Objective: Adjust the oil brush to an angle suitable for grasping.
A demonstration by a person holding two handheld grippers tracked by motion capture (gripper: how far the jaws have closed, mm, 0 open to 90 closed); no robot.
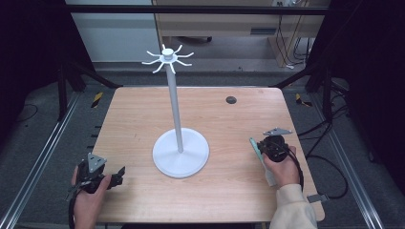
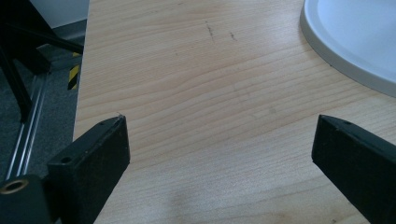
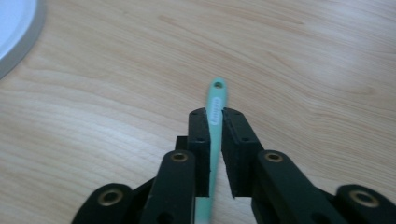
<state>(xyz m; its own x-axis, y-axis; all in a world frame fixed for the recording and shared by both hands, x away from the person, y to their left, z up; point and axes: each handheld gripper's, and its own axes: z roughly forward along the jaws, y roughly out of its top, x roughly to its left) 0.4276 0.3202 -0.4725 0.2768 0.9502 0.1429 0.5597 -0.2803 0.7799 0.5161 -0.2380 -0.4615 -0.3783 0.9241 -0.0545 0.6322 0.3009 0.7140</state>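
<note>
A white stand (image 1: 180, 151) with a round base, a tall pole and a ring of hooks at its top (image 1: 167, 58) rises from the middle of the wooden table (image 1: 224, 119). My right gripper (image 3: 215, 113) is shut on a thin mint-green handle (image 3: 216, 107) with a hanging hole at its tip; the handle runs back between the jaws. In the high view that gripper (image 1: 260, 145) is at the table's right with the green tool (image 1: 255, 147) in it. My left gripper (image 1: 120, 174) is at the front left corner, held by a hand. Its jaws (image 2: 219, 140) stand wide apart over bare wood.
The stand's white base (image 2: 355, 42) lies off to the right in the left gripper view, and its rim (image 3: 16, 37) is at the upper left in the right gripper view. A small dark round plug (image 1: 231, 99) sits in the far tabletop. Metal frame rails (image 1: 38, 157) flank the table.
</note>
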